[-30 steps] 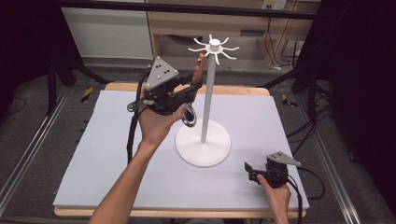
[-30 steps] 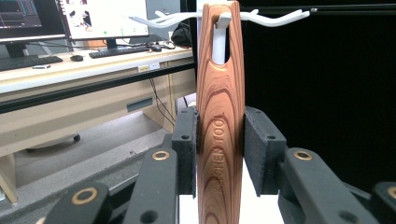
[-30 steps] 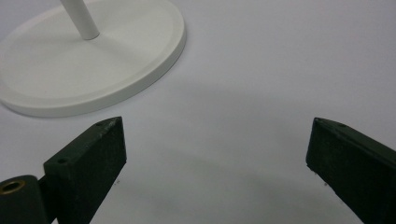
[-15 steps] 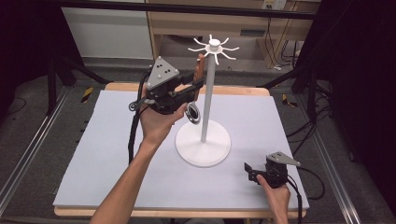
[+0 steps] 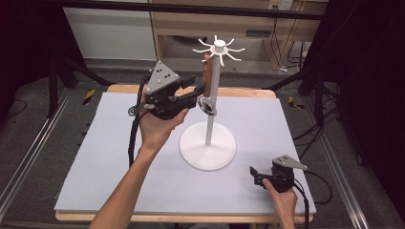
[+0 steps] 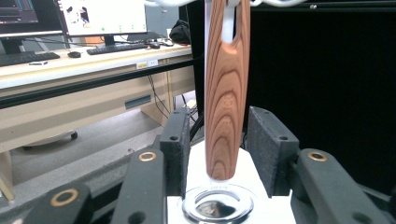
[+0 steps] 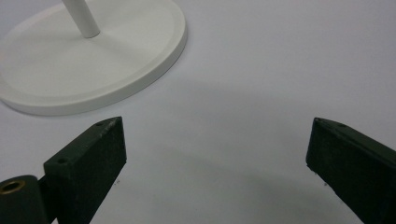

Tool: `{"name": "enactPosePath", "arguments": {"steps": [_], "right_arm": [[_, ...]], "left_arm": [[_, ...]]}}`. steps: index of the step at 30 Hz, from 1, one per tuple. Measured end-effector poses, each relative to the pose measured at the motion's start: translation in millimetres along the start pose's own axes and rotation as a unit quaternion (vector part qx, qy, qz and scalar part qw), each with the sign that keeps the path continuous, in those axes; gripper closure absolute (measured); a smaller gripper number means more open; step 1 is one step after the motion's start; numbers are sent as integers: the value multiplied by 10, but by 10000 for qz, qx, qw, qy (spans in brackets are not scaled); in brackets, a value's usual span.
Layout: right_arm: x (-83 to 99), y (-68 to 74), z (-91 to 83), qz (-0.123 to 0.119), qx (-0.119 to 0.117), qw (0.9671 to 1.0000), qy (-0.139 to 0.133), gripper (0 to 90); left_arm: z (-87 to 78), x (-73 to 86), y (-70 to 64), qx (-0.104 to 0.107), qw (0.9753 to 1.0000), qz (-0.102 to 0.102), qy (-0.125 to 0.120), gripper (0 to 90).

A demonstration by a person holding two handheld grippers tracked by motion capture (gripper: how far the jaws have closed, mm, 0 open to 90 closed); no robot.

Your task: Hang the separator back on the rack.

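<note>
A white stand [image 5: 207,143] with a crown of hooks [image 5: 219,46] rises mid-table. A utensil with a wooden handle [image 5: 207,76] and a round metal ring end [image 5: 207,106] hangs upright beside the pole, and a white hook passes through the hole in the handle [image 6: 226,93]. My left gripper [image 5: 195,90] is raised at the handle; its jaws stand on either side with a small gap each way, open [image 6: 218,126]. The ring [image 6: 217,205] sits just below them. Low at the table's front right, my right gripper [image 5: 255,174] is open and holds nothing [image 7: 217,140].
The stand's round base [image 7: 93,60] lies just ahead and left of the right gripper. The table is covered by a pale mat [image 5: 95,157]. Desks and dark frame posts stand beyond the far edge.
The left gripper carried the utensil up and slightly right toward the hooks, and the handle now hangs against the pole. The right gripper stayed put.
</note>
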State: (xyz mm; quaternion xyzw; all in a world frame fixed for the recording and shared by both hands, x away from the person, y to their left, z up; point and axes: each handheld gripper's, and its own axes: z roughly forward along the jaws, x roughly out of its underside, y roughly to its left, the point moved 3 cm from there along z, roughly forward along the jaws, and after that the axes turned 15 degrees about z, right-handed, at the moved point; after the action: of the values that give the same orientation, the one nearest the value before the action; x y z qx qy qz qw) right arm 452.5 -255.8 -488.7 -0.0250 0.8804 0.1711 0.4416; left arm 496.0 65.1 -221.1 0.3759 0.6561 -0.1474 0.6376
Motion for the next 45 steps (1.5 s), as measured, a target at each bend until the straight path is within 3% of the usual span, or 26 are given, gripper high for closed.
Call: {"name": "enactPosePath", "arguments": {"steps": [19, 32, 45], "right_arm": [[3, 5, -3, 25, 10, 10000, -7, 55], [11, 11, 1, 17, 29, 10000, 19, 55], [15, 6, 12, -38, 55, 10000, 12, 55]], "left_arm": [[-340, 455, -31, 196, 9994, 133, 263, 439], [-531, 1058, -32, 197, 9976, -30, 656, 410], [-686, 1777, 2, 85, 9917, -170, 1271, 398]]}}
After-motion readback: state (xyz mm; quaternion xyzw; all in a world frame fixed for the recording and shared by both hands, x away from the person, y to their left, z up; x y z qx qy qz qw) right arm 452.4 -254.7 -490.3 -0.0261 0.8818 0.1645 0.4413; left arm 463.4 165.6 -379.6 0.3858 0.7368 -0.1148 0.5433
